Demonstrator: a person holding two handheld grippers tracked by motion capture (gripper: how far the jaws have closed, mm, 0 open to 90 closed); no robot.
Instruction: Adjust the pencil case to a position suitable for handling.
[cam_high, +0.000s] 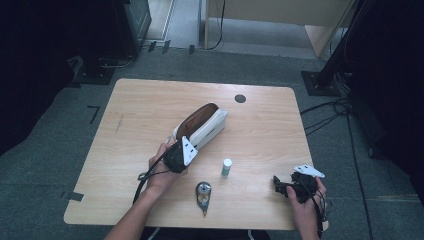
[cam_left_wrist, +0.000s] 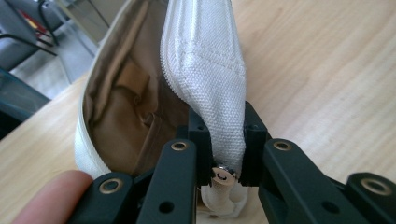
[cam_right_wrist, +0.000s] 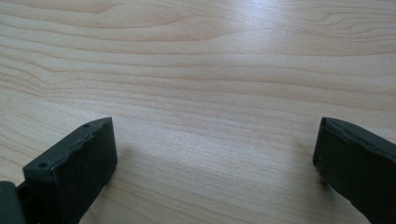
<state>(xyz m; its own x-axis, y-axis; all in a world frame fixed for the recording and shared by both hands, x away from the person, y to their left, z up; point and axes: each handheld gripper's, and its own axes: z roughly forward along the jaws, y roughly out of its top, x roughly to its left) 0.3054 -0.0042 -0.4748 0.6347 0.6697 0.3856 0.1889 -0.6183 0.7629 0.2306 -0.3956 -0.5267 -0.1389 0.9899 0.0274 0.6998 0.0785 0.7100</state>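
- High view: white zip pouch (cam_high: 202, 126) lies mid-table (cam_high: 265, 120), mouth agape, brown lining up; left gripper (cam_high: 181, 150) at its near end.
- Left gripper view: jaws clenched on pouch wall by the zip pull (cam_left_wrist: 222, 175), prob. pinning the mouth open for filling.
- Right gripper (cam_high: 285, 186) w/ jaws spread, nothing held, parked over bare wood.
- Small white bottle (cam_high: 226, 167) upright and correction-tape dispenser (cam_high: 203, 195) lie btw the grippers, likely awaiting loading.

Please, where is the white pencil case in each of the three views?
High view: white pencil case at table centre, left gripper on its near end.
Left gripper view: centre, jaws clamping its end.
Right gripper view: not in it.
Shared landmark: wooden table.
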